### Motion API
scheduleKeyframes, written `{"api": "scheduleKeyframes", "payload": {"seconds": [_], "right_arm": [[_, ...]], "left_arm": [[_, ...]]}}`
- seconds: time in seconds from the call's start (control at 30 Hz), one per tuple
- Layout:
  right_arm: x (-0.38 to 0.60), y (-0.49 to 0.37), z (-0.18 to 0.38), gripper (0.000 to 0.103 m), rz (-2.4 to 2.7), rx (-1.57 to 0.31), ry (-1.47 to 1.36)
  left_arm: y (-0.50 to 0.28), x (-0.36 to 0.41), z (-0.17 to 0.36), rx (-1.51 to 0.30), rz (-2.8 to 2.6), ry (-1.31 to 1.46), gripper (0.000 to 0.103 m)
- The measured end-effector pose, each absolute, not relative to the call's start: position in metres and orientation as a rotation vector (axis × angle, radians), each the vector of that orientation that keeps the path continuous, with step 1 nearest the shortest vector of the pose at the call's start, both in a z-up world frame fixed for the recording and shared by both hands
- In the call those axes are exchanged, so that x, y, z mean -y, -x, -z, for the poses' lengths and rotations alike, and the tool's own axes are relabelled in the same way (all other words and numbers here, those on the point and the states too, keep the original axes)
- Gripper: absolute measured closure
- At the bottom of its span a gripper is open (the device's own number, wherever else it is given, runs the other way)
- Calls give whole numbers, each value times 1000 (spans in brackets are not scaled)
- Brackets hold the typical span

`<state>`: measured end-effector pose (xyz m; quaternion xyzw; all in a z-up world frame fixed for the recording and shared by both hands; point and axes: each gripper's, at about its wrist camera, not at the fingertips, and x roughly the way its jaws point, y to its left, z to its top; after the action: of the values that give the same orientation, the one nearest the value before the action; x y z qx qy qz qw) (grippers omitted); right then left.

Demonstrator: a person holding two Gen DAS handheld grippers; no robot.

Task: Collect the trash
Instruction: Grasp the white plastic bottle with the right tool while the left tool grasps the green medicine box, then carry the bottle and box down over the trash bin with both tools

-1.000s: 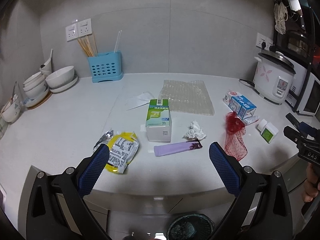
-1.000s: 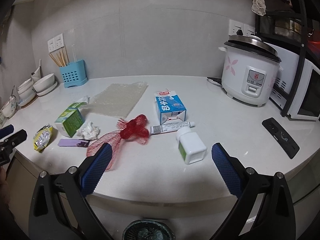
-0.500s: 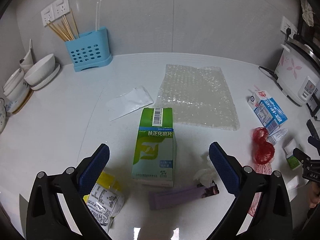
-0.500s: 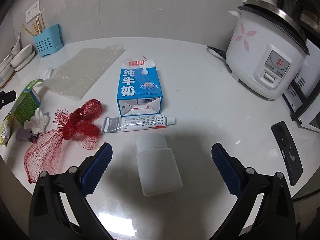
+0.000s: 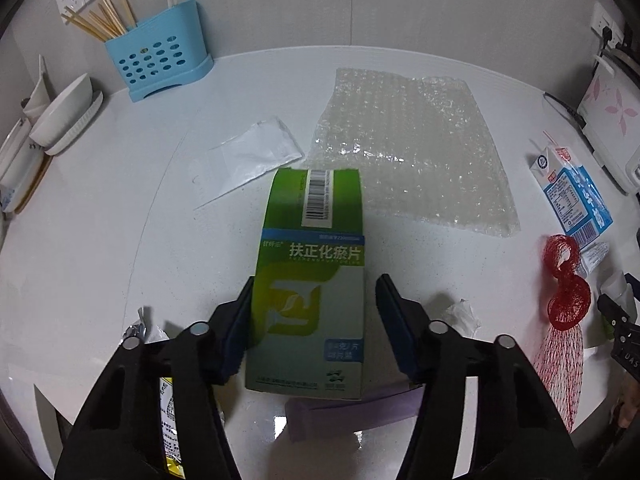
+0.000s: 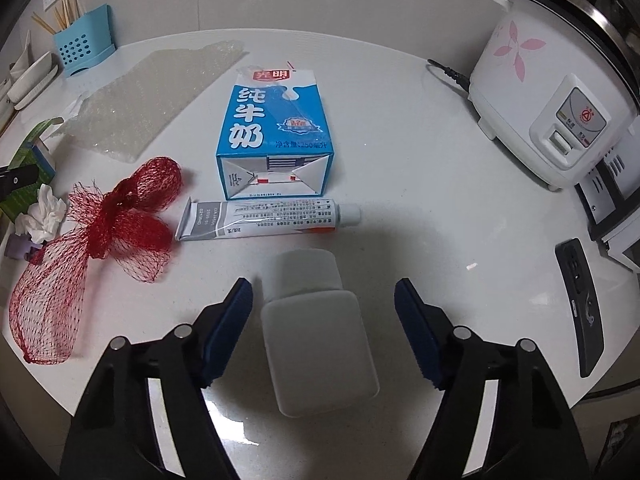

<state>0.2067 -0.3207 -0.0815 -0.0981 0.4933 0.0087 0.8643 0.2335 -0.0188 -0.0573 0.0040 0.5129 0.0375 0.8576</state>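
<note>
Now left gripper (image 5: 314,320) jaws closing around green box (image 5: 312,280), right pad apart; right gripper (image 6: 323,322) closing, straddling white bottle (image 6: 316,332), pads not touching

two cartons (image 5: 310,276) (image 6: 276,136), one bottle (image 6: 318,332), one tube (image 6: 264,220).

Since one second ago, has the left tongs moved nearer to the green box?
Yes. The left tongs came forward and down over the counter toward the blue chopstick holder, and its jaws have just been closing around the green box, one pad at each side.
</note>
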Motion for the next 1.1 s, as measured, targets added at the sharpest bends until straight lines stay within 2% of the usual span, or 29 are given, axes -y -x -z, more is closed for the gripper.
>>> {"api": "scheduleKeyframes", "payload": {"seconds": [0.07,0.13,0.6,1.1], "right_arm": [[320,-206,82,53,-23,-1047,199],[319,-206,83,58,-40,-1061,184],[315,-183,59,62,-29,-982,131],[291,-91,17,63,-106,-734,53]], "left_arm": [[-232,20,57,-1078,-75,-9,54],[-232,20,56,-1080,-78,3,56],[-194,17,22,-967,-73,13,57],[-75,34,-26,-748,27,59,57]]}}
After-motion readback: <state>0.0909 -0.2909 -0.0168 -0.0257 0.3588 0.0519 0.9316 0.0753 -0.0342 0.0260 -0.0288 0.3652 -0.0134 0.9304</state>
